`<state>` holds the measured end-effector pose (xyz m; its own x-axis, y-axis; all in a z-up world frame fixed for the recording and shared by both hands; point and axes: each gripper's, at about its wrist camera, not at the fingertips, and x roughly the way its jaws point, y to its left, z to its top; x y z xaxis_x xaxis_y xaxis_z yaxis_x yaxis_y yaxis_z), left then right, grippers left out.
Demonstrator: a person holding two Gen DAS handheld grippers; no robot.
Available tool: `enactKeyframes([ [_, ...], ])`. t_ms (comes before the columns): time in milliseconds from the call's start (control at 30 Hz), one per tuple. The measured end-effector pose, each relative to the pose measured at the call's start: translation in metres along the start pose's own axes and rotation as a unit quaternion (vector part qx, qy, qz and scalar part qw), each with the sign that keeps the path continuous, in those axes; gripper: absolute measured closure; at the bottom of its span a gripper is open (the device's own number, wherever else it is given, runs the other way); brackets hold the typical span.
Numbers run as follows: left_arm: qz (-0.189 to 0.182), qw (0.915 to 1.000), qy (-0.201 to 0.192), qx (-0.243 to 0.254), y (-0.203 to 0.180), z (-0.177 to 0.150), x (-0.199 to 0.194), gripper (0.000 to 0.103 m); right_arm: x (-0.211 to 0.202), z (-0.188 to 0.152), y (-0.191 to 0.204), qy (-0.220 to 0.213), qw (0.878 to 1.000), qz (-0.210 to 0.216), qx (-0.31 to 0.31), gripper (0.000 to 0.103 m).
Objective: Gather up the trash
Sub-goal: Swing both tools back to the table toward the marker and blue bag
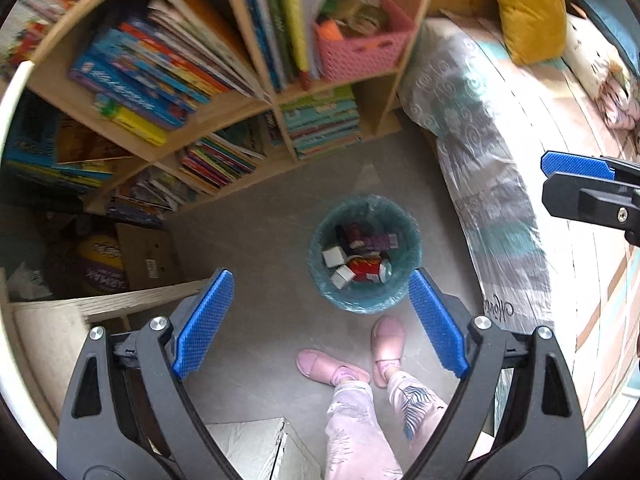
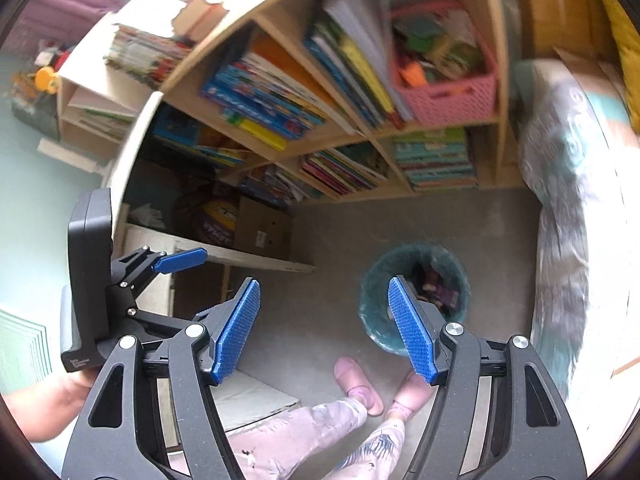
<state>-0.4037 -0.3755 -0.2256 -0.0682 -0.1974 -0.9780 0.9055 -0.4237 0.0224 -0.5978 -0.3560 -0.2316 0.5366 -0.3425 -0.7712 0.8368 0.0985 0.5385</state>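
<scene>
Looking down from both wrist cameras, I have the trash bin standing on the grey floor between the bookshelf and the bed, just ahead of the person's pink slippers. The left gripper hangs above it with its blue pads spread wide and nothing between them; the right gripper is likewise wide apart and empty, and from its view the bin sits partly behind its right pad.

Inside the thin teal liner I can make out a red drink can, two small white cartons and a dark purple wrapper or box. I judge all of it light. The can would be smooth, easily dented and inclined to roll, so I would take it across its middle with a modest squeeze. The cartons should be stiff enough to hold by opposite flat faces. The liner looks flimsy and slippery; if the bag itself is to be lifted, I would gather the rim fold rather than pinch the wall. I see no loose trash on the floor.
</scene>
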Motion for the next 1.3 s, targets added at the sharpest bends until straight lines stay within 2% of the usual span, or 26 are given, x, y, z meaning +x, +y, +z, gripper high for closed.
enactKeyframes([
  [167, 0.028, 0.9987, -0.027, -0.031, 0.033, -0.007, -0.039, 0.015, -0.008, 0.019, 0.046, -0.005, 0.998, 0.023, -0.058, 0.033],
  [300, 0.064, 0.9944, -0.047, -0.070, 0.066, -0.022, -0.071, 0.015, -0.010, 0.031, 0.091, 0.001, 0.992, 0.044, -0.115, 0.033],
  [400, 0.088, 0.9887, -0.059, -0.105, 0.097, -0.040, -0.096, 0.014, -0.010, 0.036, 0.127, 0.003, 0.986, 0.059, -0.155, 0.033],
  [433, 0.097, 0.9862, -0.063, -0.118, 0.108, -0.048, -0.105, 0.011, -0.010, 0.036, 0.137, 0.003, 0.984, 0.063, -0.165, 0.033],
  [533, 0.122, 0.9783, -0.076, -0.148, 0.138, -0.073, -0.130, 0.007, -0.009, 0.036, 0.177, -0.002, 0.977, 0.076, -0.200, 0.022],
  [700, 0.155, 0.9672, -0.089, -0.180, 0.191, -0.117, -0.167, 0.007, -0.002, 0.028, 0.250, -0.005, 0.966, 0.105, -0.236, 0.021],
  [867, 0.184, 0.9539, -0.087, -0.221, 0.243, -0.169, -0.191, 0.007, 0.015, 0.009, 0.331, 0.012, 0.949, 0.132, -0.285, 0.017],
  [1033, 0.208, 0.9406, -0.070, -0.259, 0.291, -0.225, -0.199, 0.007, 0.036, -0.026, 0.399, 0.041, 0.929, 0.157, -0.333, 0.015],
  [1300, 0.230, 0.9195, -0.033, -0.317, 0.358, -0.305, -0.197, 0.007, 0.073, -0.079, 0.472, 0.092, 0.904, 0.176, -0.379, 0.015],
])
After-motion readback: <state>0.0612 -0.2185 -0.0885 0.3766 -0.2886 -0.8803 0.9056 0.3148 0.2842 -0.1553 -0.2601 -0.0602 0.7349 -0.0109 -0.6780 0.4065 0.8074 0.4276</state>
